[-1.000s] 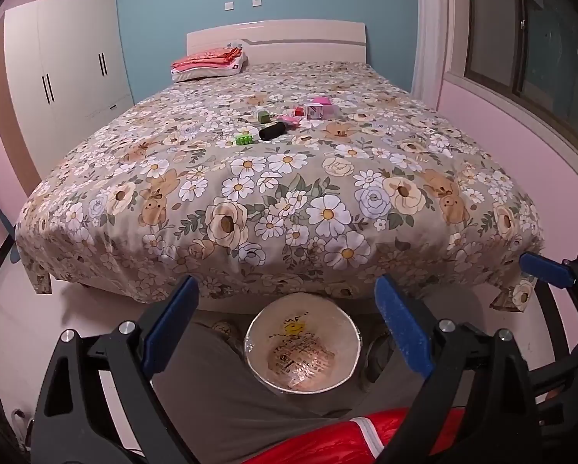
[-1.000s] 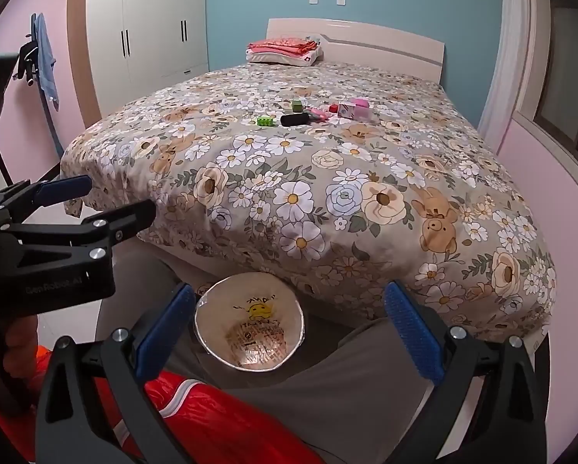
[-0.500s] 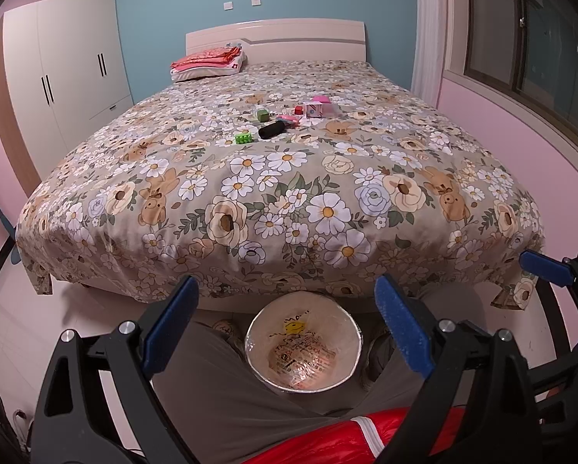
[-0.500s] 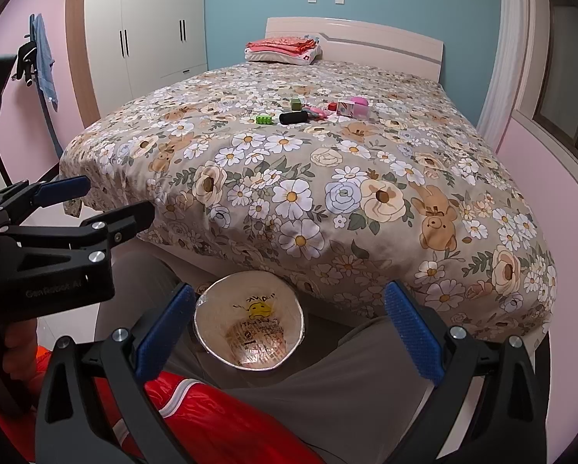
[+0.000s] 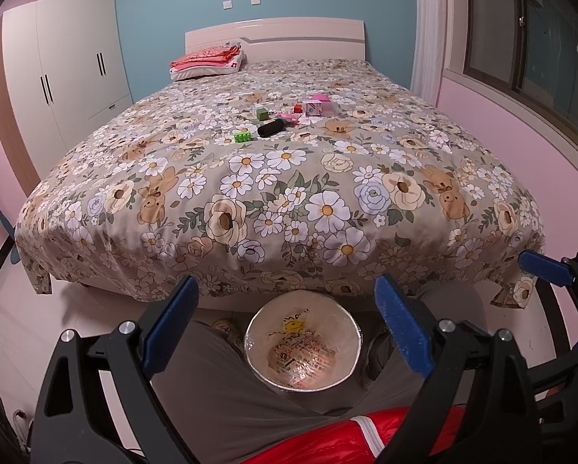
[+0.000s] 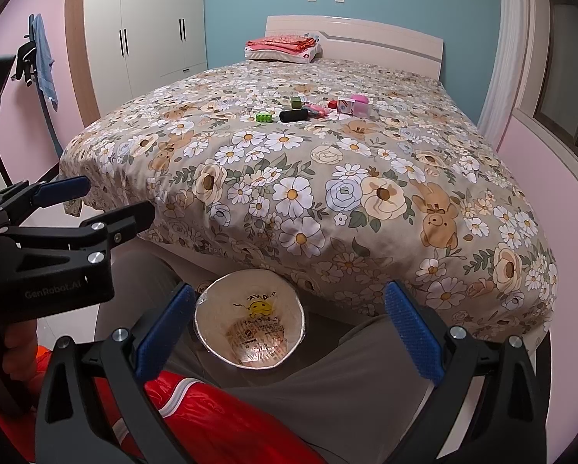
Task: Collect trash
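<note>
Both claws stand wide apart and hold nothing: the left gripper point(image 5: 285, 323) and the right gripper point(image 6: 289, 330) hover side by side above a paper bowl point(image 5: 303, 344) wedged between the person's grey-trousered knees point(image 6: 327, 386). Beyond, on the floral bedspread point(image 5: 281, 178), the trash lies mid-bed: a black cylinder point(image 5: 271, 128), green block point(image 5: 242, 137) and pink box point(image 5: 319, 106).

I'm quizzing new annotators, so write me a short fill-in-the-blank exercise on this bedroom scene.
1. The bowl rests between the person's ____.
2. The black cylinder lies right of a ____ toy brick.
3. Both the left hand-held gripper and the right hand-held gripper have their jaws ____.
4. The folded red cloth lies on a ____ by the headboard.

Missing words: legs; green; open; pillow
</note>
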Demonstrator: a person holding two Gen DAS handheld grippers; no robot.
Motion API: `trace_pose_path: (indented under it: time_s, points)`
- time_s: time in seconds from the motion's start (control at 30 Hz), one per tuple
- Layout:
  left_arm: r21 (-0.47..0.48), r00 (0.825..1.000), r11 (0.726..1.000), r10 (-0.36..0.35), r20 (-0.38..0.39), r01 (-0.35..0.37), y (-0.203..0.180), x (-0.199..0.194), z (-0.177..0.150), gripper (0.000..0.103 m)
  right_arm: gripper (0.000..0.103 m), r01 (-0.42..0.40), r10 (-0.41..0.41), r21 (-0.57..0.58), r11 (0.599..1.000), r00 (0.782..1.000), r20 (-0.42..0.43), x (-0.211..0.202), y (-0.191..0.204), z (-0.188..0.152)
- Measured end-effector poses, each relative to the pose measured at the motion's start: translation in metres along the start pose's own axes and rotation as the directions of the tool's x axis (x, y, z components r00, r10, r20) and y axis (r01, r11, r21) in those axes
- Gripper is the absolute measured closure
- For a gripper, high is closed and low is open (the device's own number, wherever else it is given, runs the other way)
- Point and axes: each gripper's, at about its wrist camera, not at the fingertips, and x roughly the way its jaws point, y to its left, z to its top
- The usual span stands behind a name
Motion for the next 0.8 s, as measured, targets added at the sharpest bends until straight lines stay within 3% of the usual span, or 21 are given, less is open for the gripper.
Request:
trace_pose_path:
  time_s: [0.8]
  points:
    - [0.001, 1.0, 1.0, -0.001, -0.004, 0.001, -0.0013, 0.0022, -0.0032, 0.012, 0.003, 0.0, 0.0, 0.001, 1.0, 1.0, -0.002, 0.0006, -0.0003, 0.0002]
